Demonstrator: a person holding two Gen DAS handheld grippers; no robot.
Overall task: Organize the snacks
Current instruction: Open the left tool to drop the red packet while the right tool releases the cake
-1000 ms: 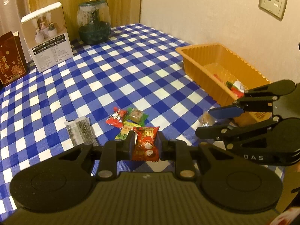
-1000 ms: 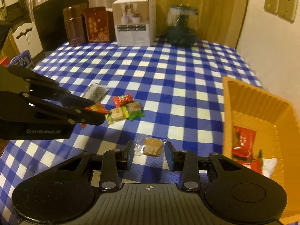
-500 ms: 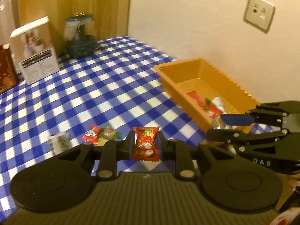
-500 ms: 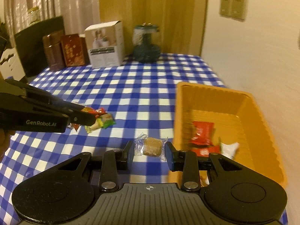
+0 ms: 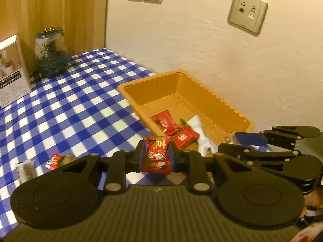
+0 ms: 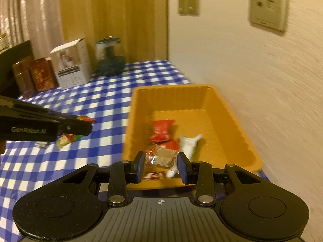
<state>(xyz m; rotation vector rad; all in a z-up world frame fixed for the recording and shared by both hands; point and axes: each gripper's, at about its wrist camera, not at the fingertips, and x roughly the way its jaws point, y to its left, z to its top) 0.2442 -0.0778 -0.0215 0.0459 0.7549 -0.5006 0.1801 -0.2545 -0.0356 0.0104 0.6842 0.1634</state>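
Left wrist view: I see my left gripper [image 5: 157, 155] clenched on a glossy red candy packet [image 5: 156, 154], long axis upright, above the checked blue-and-white tablecloth [image 5: 76, 109] just short of the ribbed orange plastic tray [image 5: 222, 105]. My right gripper [image 6: 161, 166] grasps a clear-wrapped brown biscuit [image 6: 163, 157] lying flat over the tray's near end. Red packets [image 6: 162, 132] and a white wrapper [image 6: 188, 143] lie inside; loose sweets [image 5: 60, 158] lie on the cloth.

White box [image 5: 11, 74] cut off by left edge.
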